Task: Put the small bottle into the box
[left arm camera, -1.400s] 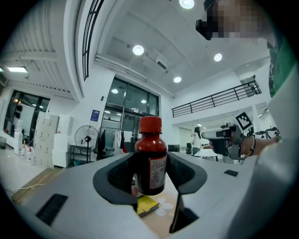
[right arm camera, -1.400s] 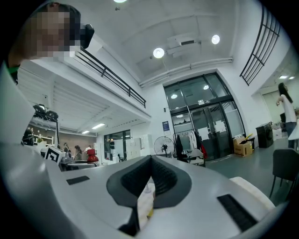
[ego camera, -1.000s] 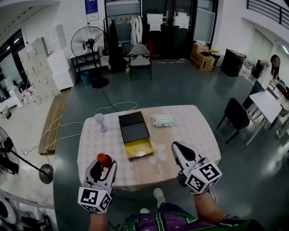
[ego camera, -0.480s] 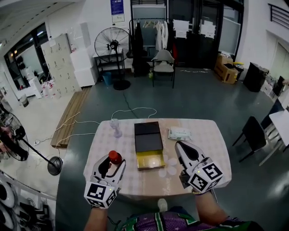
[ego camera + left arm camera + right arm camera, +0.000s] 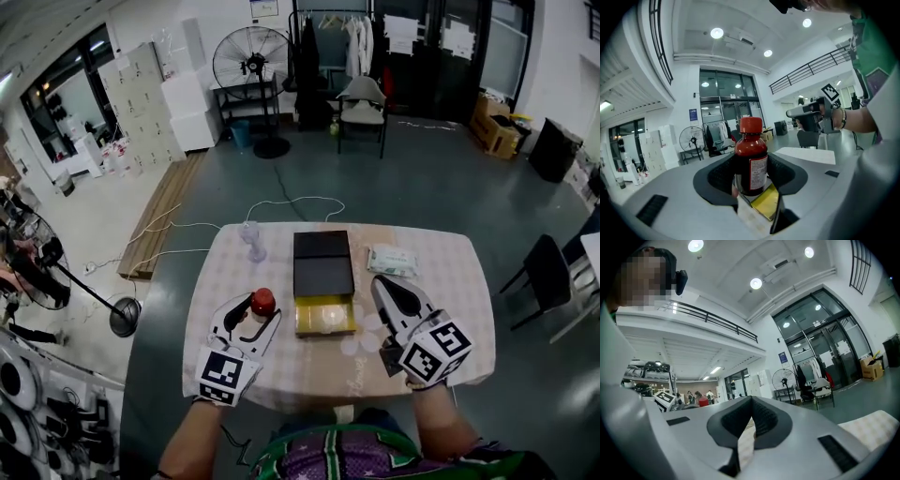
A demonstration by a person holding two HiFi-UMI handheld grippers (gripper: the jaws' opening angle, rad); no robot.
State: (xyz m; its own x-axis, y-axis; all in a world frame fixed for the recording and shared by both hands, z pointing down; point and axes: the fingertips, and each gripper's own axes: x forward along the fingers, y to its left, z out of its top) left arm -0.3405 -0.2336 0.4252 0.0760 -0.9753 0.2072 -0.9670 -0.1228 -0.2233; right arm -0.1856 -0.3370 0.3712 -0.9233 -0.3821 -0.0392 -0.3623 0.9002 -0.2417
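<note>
A small dark-red bottle with a red cap stands upright between the jaws of my left gripper, which is shut on it above the table's left half. Just to its right lies the open box: a yellow-lined tray with its black lid lying behind it. My right gripper hovers right of the yellow tray, its jaws closed together and holding nothing. In the left gripper view, a strip of the yellow tray shows below the bottle.
The table has a pale patterned cloth. A clear small stand or glass sits at the back left and a white packet of wipes at the back right. A black chair stands right of the table, and cables lie on the floor at its left.
My left gripper has carried the bottle forward and rightward, closer to the yellow tray. The head view has shifted, so the table sits more centrally. The right gripper stays shut beside the box.
</note>
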